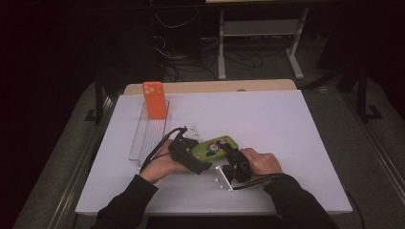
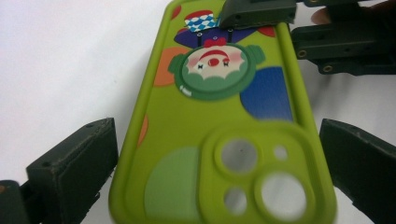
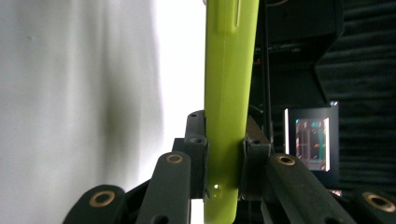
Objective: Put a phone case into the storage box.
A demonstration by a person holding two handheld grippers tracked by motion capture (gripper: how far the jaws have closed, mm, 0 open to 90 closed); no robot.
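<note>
The right gripper (image 3: 224, 154) has its two jaws pressed against both faces of the green phone case (image 3: 229, 93), seen edge-on in the right gripper view, so it grips the case at one end. In the left gripper view the left gripper (image 2: 219, 172) stands open, one jaw on each long side of the green phone case (image 2: 219, 140), with a visible gap on both sides; its clown print faces the camera, and its near edge is cut off by the frame. In the high view the case (image 1: 213, 147) is held between the two grippers, left (image 1: 191, 155) and right (image 1: 230, 153), over the near middle of the white table (image 1: 267, 119). One orange phone case (image 1: 154, 99) stands upright at the far end of a clear tray (image 1: 143, 138); whether the tray holds anything else is hard to judge. A small clear object (image 1: 193, 130) lies beside the tray, too small to identify.
</note>
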